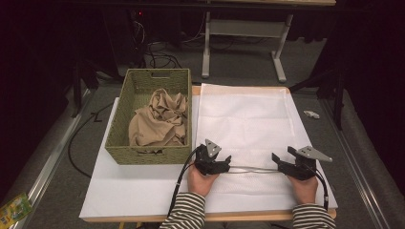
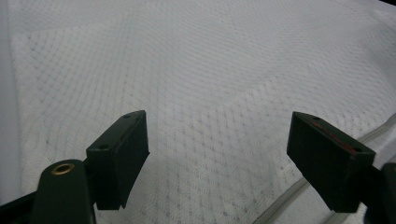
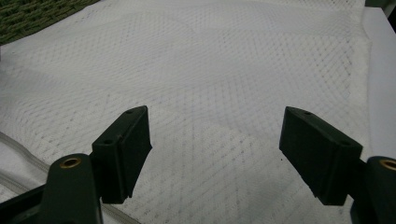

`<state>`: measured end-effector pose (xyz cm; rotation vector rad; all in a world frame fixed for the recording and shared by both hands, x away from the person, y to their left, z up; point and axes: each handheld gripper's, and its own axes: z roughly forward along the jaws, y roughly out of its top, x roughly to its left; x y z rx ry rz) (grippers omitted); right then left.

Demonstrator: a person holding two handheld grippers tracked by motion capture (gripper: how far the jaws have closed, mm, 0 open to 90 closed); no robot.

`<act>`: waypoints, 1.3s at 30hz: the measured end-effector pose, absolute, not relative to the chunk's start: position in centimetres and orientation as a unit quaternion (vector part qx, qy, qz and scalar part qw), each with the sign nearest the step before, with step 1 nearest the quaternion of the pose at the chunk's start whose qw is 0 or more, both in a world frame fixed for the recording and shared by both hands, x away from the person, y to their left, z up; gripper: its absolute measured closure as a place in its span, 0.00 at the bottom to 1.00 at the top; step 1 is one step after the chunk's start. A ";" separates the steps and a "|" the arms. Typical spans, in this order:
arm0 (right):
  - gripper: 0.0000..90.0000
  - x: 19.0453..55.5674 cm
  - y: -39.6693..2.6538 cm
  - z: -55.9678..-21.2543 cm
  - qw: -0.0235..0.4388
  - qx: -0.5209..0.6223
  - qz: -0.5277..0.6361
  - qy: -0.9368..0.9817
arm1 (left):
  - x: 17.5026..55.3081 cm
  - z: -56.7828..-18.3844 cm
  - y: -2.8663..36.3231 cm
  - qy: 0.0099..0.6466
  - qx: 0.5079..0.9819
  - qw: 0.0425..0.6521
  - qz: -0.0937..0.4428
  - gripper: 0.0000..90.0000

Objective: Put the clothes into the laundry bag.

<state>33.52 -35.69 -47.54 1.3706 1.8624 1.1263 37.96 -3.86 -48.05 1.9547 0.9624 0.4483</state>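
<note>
A white mesh laundry bag [image 1: 243, 119] with diamond weave lies flat on the counter [image 1: 133, 191]. Left gripper [image 1: 220, 164] and right gripper [image 1: 282, 164] fingers gape wide above it, gripping nothing.

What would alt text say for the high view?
A person's two hands hold open grippers, left and right, over a white mesh bag on a table. Left of it, a woven basket holds beige cloth.

Dim room — grey carpeted floor [image 1: 248, 67], white metal-legged desk frame [image 1: 248, 28] behind, black cables [image 1: 162, 57] coiled on floor.
</note>
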 end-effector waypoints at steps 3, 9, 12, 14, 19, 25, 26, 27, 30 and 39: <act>0.28 33.5 -35.7 -47.5 0.280 0.511 0.419 0.697 | 38.1 -48.0 -4.0 0.387 0.795 0.432 0.177 0.24; 0.29 33.6 -35.7 -47.5 0.280 0.512 0.419 0.696 | 38.0 -47.7 -4.1 0.383 0.819 0.389 0.176 0.28; 0.29 33.5 -35.7 -47.5 0.281 0.512 0.418 0.696 | 37.8 -47.4 -4.1 0.379 0.821 0.388 0.177 0.29; 0.29 33.5 -35.7 -47.5 0.281 0.512 0.418 0.696 | 37.5 -47.0 -3.9 0.375 0.820 0.395 0.177 0.29; 0.29 33.5 -35.7 -47.5 0.281 0.511 0.419 0.696 | 36.8 -46.4 -3.6 0.378 0.825 0.379 0.180 0.29; 0.28 33.5 -35.7 -47.5 0.282 0.514 0.419 0.693 | 35.4 -45.2 -3.6 0.363 0.828 0.381 0.193 0.26; 0.28 33.5 -35.7 -47.5 0.282 0.514 0.419 0.694 | 35.2 -45.0 -3.5 0.363 0.828 0.381 0.195 0.26; 0.28 33.5 -35.7 -47.5 0.281 0.514 0.419 0.694 | 34.8 -44.5 -3.4 0.369 0.822 0.385 0.199 0.22; 0.28 33.5 -35.7 -47.5 0.281 0.514 0.419 0.693 | 34.5 -44.0 -3.2 0.369 0.819 0.394 0.196 0.19; 0.29 33.6 -35.7 -47.5 0.279 0.517 0.418 0.693 | 34.0 -42.5 -2.3 0.369 0.820 0.396 0.184 0.18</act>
